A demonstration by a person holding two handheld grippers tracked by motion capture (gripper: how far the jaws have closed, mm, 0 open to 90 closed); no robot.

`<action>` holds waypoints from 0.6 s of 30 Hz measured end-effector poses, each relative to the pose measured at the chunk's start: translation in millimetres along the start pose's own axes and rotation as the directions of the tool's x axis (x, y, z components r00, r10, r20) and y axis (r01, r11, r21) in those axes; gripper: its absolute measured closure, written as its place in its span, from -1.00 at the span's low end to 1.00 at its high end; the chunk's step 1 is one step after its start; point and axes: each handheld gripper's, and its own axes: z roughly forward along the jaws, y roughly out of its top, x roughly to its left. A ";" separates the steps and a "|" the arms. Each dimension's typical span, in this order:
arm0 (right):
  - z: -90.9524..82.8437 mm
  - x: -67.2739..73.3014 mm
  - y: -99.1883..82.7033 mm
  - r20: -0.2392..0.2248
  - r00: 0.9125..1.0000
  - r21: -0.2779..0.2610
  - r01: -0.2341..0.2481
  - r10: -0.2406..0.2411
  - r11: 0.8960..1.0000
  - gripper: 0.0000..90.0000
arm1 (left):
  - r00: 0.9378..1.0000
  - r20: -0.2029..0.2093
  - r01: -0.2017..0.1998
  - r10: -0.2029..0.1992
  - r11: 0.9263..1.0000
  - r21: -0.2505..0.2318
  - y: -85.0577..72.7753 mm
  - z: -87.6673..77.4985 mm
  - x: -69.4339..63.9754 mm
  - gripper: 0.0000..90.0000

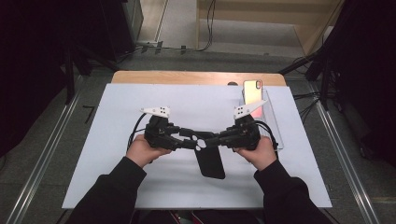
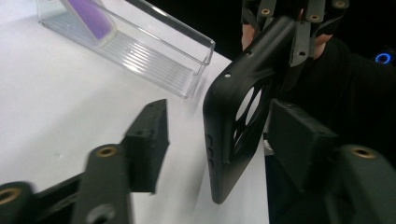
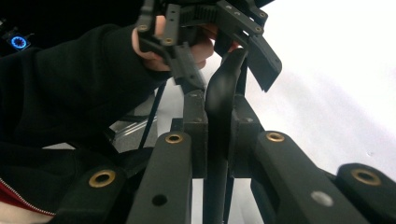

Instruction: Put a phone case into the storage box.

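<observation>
Right claw (image 3: 218,135) clamps the black case (image 2: 233,116) on edge above the desk (image 1: 140,186), so the open left claw (image 2: 219,140), straddling its camera end, can take hold.

The high view looked down from above; both gripper views sat close, sharing the matte black phone case (image 2: 236,121) between the tongs.

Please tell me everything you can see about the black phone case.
The case is matte black, looks like soft plastic, and has round camera holes and side button bumps. It is empty and held off the table. The right tongs pinch its edge. The left tongs straddle its camera end; one pad looks close to it, the other stands apart.
</observation>
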 end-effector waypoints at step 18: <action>-0.8 -5.5 -1.3 0.009 1.000 -0.023 -0.002 0.002 1.000 0.67 | 0.998 0.062 -0.034 0.033 0.999 0.016 2.1 -5.7 -3.7 0.71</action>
